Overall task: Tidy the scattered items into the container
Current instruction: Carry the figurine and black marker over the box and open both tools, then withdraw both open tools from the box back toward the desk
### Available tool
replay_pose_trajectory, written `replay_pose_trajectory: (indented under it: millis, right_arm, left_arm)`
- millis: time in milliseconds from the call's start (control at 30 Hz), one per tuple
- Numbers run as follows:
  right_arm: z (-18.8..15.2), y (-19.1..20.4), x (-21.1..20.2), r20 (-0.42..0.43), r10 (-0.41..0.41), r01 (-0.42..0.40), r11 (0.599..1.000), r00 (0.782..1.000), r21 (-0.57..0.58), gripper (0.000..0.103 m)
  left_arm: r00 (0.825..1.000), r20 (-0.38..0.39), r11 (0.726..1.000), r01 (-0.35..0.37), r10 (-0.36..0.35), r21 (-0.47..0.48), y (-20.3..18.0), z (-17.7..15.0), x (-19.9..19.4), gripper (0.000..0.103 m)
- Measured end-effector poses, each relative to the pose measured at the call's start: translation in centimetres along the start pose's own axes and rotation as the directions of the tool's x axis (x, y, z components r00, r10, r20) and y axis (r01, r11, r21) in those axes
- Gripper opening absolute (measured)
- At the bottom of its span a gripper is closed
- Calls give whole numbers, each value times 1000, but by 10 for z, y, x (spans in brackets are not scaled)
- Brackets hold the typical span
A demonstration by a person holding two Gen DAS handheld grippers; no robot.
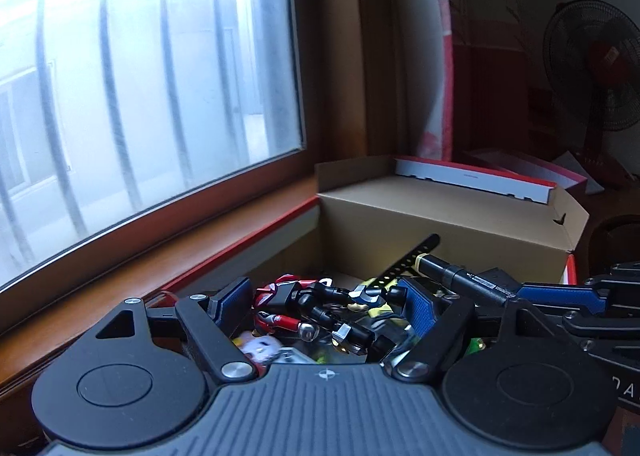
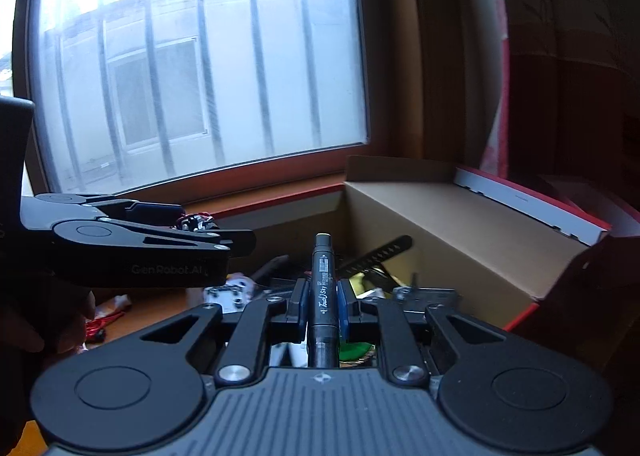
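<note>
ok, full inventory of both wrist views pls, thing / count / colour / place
cardboard box: 1, tan inside with red rim, open, by the window sill
toy robot figure: 1, red, black and silver, between the left gripper's pads
marker: 1, black with a pale tip, clamped in the right gripper, pointing at the box
perforated strap: 1, black, leaning inside the box
small mixed items: several, white, yellow, green, in a pile below the grippers; too jumbled to count
window: 1, frosted, barred, wooden frame
standing fan: 1, dark, far right
left gripper: 1, black with blue pads
right gripper: 1, black with blue pads
</note>
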State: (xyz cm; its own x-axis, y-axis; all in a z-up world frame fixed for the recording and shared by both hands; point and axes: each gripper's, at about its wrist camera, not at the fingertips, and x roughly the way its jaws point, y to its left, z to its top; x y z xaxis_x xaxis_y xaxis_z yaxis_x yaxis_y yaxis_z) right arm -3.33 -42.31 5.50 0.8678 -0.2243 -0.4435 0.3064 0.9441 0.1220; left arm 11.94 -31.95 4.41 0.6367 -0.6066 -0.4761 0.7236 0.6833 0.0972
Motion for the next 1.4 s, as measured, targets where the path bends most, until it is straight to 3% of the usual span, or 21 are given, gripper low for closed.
replay_pose_trajectory:
  millis: [233, 533, 1033, 1400]
  right_arm:
    - [-5, -32, 6, -19, -20, 21, 999, 1000, 26, 16]
    - [0, -23, 5, -7, 3, -3, 1000, 1000, 28, 24]
    - [6, 42, 11, -11, 123, -123, 991, 992, -46, 29]
    - [0, 123, 14, -62, 260, -266, 954, 964, -136, 38]
  left_arm:
    - [1000, -31, 1000, 6, -6, 4, -15, -1, 12, 78]
    - [999, -26, 1000, -22, 22, 2, -10, 0, 3, 78]
    - [989, -72, 985, -138, 131, -107, 44, -33, -53, 83]
    - [955, -143, 936, -286, 261, -206, 104, -75, -107, 84]
